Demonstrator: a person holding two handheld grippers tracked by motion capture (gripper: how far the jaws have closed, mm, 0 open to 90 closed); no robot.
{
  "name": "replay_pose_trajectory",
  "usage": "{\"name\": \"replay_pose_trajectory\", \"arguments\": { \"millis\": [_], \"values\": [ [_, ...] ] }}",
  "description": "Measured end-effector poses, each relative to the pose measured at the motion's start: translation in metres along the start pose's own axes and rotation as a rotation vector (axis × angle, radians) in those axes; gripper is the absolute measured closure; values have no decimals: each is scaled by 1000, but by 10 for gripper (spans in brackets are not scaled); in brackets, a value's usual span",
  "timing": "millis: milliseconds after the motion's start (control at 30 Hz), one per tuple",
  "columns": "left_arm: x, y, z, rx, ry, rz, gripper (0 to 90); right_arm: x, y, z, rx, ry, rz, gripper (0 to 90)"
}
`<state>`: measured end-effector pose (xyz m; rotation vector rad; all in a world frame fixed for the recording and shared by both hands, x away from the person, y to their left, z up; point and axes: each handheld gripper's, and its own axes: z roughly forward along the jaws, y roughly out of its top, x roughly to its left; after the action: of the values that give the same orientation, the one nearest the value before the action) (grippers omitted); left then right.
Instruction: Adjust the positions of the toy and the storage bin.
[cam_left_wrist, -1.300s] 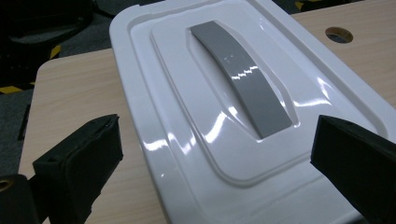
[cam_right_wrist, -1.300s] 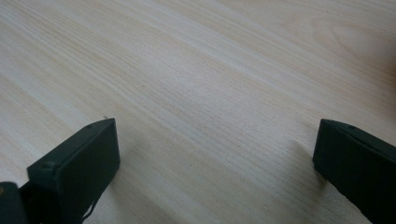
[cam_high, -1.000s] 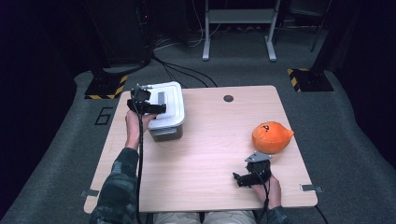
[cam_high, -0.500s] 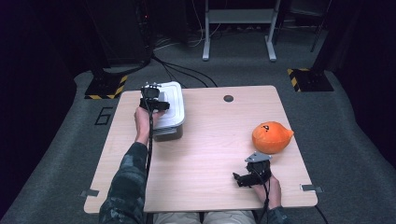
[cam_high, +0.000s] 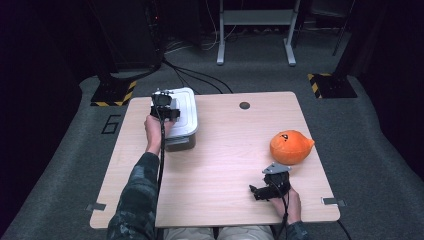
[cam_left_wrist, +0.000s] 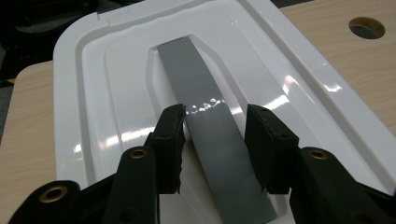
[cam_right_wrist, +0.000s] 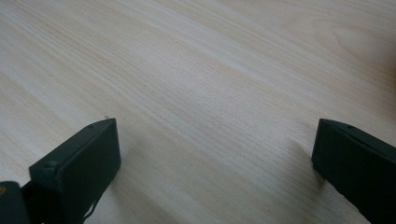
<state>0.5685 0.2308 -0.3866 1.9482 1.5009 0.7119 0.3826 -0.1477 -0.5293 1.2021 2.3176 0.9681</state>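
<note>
Storage box (cam_high: 179, 120): white lid (cam_left_wrist: 116, 93) on a grey body, standing at ten o'clock on the table (cam_high: 220, 165), near its far left corner. A grey handle strap (cam_left_wrist: 210, 126) runs down the lid's sunken middle, the one part narrow enough to pinch, which is why I come at it from above.

Left gripper (cam_high: 164, 106): mine, held over the lid; its jaws have just been closing and now straddle the strap. The left pad seems to touch the strap's edge while a sliver of white shows beside the right one, so I judge the grip not yet firm, though the glare makes this hard to read.

Right gripper (cam_high: 270, 185): parked at five o'clock, jaws spread wide over bare wood, holding nothing, kept clear of the work.

Orange plush toy (cam_high: 291, 146): at three o'clock, just beyond the right gripper, untouched.
</note>
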Motion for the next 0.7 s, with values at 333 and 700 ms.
{"name": "replay_pose_trajectory", "arguments": {
  "millis": [333, 700],
  "values": [
    [-4, -2, -2, -2, -47, 34, 624, 0, 0, 0, 0, 0, 0, 6],
    [-12, -3, -4, -11, -85, 73, 664, 0, 0, 0, -1, -1, -1, 8]
  ]
}}
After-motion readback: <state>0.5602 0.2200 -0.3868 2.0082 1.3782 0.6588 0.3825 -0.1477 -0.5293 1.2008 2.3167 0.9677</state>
